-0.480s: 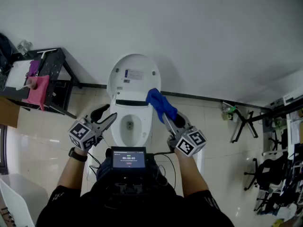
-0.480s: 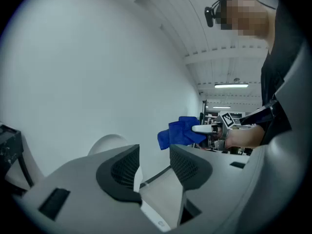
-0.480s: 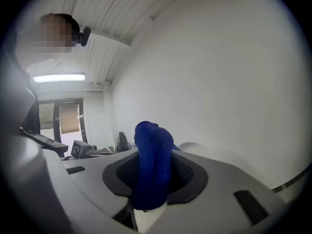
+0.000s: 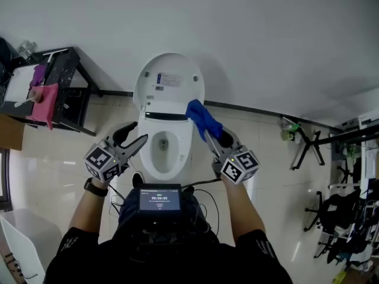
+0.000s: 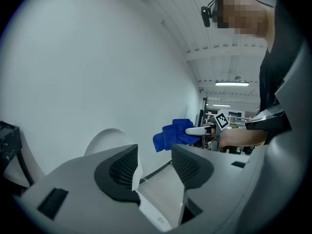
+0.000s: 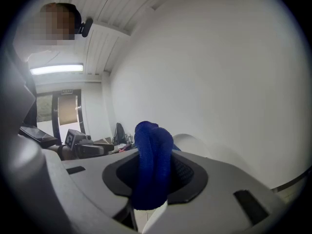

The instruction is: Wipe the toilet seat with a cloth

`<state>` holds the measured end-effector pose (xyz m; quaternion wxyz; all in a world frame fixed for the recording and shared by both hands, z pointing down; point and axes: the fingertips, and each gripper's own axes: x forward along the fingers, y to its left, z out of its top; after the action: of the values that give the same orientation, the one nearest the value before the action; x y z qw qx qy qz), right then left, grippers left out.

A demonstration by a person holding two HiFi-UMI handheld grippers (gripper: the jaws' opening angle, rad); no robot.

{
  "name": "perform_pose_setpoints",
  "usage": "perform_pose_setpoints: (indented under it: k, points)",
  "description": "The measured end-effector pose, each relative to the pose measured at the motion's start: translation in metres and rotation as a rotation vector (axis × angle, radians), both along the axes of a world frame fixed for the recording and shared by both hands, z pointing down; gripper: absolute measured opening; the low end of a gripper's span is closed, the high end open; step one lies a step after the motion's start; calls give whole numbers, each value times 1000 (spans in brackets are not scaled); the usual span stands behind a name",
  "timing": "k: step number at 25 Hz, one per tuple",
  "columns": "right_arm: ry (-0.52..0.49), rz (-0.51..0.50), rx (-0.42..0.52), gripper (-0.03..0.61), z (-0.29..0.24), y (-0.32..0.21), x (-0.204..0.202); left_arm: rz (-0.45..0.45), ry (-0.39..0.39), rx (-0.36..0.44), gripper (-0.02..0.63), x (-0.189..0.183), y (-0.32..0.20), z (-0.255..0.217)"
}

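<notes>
A white toilet stands against the wall with its lid [image 4: 169, 83] raised and its seat [image 4: 185, 152] down around the bowl. My right gripper [image 4: 212, 136] is shut on a bunched blue cloth [image 4: 202, 119], which hangs in the air over the seat's right rear corner. In the right gripper view the blue cloth [image 6: 152, 167] fills the gap between the jaws. My left gripper [image 4: 131, 139] is open and holds nothing, hovering over the seat's left side. The left gripper view shows the cloth [image 5: 171, 134] beyond its own spread jaws, with the toilet lid [image 5: 105, 139] behind.
A dark rack [image 4: 59, 87] with a pink cloth [image 4: 44, 104] stands at the left against the wall. A black stand [image 4: 308, 147] and cluttered equipment occupy the right. A small screen [image 4: 160, 199] sits on the person's chest.
Both grippers have shifted slightly farther forward toward the toilet. The cloth stays clamped in the right gripper, and the left one stays open.
</notes>
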<state>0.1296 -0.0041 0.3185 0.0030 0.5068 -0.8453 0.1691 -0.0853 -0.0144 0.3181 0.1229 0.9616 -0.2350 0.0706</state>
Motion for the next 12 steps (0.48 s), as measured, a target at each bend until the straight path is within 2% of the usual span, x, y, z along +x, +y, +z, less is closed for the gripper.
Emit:
perform_pose_setpoints:
  k: [6,12]
  points:
    - [46,-25,-72,130,47,-23,8,4,-54,-12,212,-1,-8,37]
    - [81,-75,-171,130,120,-49,1,-75,-63,-70,212,-2,-25,63]
